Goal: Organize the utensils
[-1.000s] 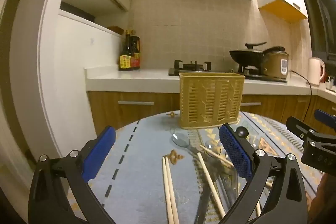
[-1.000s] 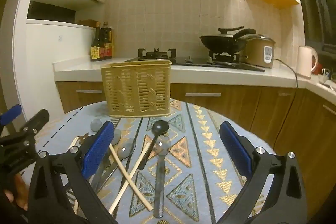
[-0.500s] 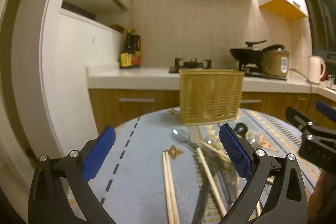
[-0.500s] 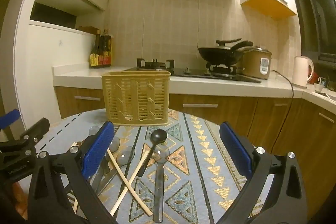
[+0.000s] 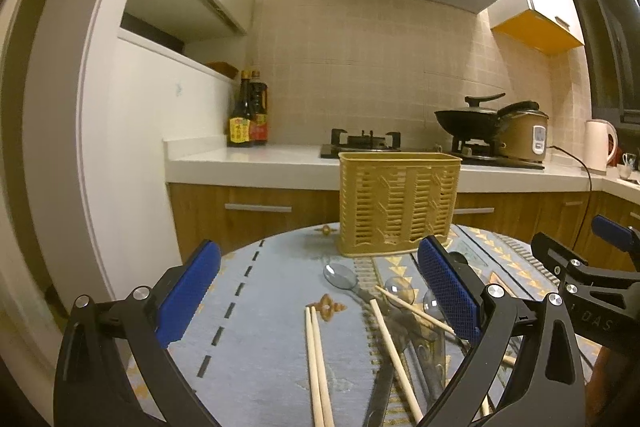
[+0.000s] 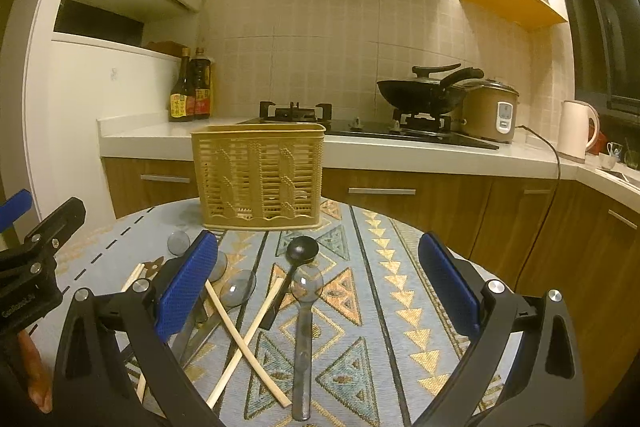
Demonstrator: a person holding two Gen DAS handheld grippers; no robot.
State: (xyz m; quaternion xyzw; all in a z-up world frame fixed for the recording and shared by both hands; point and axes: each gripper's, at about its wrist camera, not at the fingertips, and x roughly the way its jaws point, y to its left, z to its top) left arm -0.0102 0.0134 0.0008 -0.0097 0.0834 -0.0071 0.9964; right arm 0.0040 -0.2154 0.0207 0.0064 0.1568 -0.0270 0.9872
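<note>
Left gripper [image 5: 318,291]: jaws stood wide apart, nothing between the blue pads [image 5: 188,293]; it hung above the near left part of the table, aimed toward the basket.
Right gripper [image 6: 316,285]: jaws likewise spread wide and empty; it hung above the near right part of the table. Its black frame also showed at the right edge of the left wrist view.
Table [image 6: 404,291]: round, covered by a cloth with blue and gold triangles.
Chopsticks, pair [image 5: 316,359]: lay side by side, touching, between the left gripper's fingers, well apart from the basket.
Chopsticks, crossed [image 6: 244,339]: two pale sticks formed an X in the loose pile, just beside the right gripper's left pad.
Clear spoon [image 6: 304,327]: lay with its bowl toward the basket and its handle toward the camera, just right of the crossed sticks.
Black spoon [image 6: 298,259]: bowl near the basket's foot, handle running under the clear spoon's bowl; contact could not be told.
Other clear spoons [image 6: 238,293]: several in the pile to the left, partly hidden behind the pad; count uncertain.
Basket [image 6: 258,175]: yellow, slatted, upright at the far edge of the table, beyond all the utensils; nothing showed above its rim.
Counter [image 6: 400,151]: behind the table, carrying a stove, a black wok [image 6: 424,93], a rice cooker [image 6: 490,115], a kettle [image 6: 576,131] and two dark bottles [image 6: 190,91].
</note>
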